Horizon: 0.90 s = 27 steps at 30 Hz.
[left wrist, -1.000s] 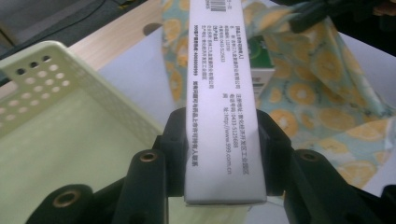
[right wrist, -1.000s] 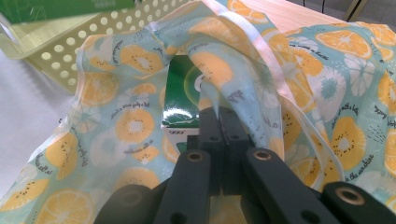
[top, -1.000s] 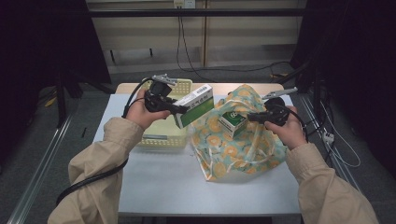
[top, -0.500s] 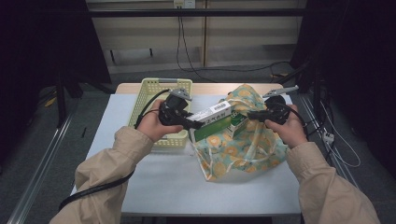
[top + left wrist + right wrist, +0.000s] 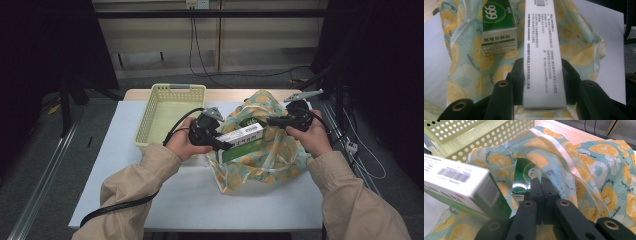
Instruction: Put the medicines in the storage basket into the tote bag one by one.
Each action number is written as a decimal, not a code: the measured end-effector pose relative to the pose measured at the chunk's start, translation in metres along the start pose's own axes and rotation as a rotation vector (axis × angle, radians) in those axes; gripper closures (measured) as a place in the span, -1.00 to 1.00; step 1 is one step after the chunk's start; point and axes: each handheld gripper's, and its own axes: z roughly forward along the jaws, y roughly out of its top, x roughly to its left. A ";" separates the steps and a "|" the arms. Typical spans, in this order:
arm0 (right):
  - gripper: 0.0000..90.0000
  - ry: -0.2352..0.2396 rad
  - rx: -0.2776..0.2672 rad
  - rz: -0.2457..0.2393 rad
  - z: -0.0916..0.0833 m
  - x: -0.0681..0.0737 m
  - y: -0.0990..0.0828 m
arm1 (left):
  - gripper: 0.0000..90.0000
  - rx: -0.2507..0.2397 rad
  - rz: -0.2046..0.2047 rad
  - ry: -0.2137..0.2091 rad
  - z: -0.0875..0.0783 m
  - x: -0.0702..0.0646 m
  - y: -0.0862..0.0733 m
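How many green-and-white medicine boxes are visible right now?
2: one box clamped in the left claw at the bag's mouth, a second box lying inside the citrus-print bag. More may be hidden under its folds.

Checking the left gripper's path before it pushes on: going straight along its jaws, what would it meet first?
Likely the second green box lying in the fruit-print bag, just beyond the box the left gripper holds; depth is unclear.

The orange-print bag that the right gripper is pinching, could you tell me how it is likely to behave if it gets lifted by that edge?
The bag will probably sag and fold, since its thin printed film already lies crumpled on the table. Pinched in the right gripper, only that edge should rise. The green box inside may slide, as the film looks glossy.
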 end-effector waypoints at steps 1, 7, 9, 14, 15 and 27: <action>1.00 -0.001 0.000 -0.002 0.000 0.000 0.000 | 0.40 0.006 0.003 0.001 0.003 0.000 0.000; 1.00 0.001 -0.007 0.001 -0.003 -0.001 0.001 | 0.40 0.012 0.004 -0.004 0.025 -0.004 0.001; 1.00 0.002 -0.006 0.004 -0.003 -0.001 0.000 | 0.40 0.006 -0.009 -0.011 0.033 -0.005 0.001; 1.00 0.005 -0.008 -0.001 -0.002 0.000 0.001 | 0.40 0.013 -0.003 0.000 0.049 -0.007 0.003; 1.00 0.005 -0.009 -0.003 -0.002 0.000 0.001 | 0.40 0.022 0.009 0.002 0.052 -0.007 0.004; 1.00 0.016 -0.011 -0.002 0.000 0.003 0.001 | 0.40 0.013 -0.005 0.050 0.078 -0.011 0.014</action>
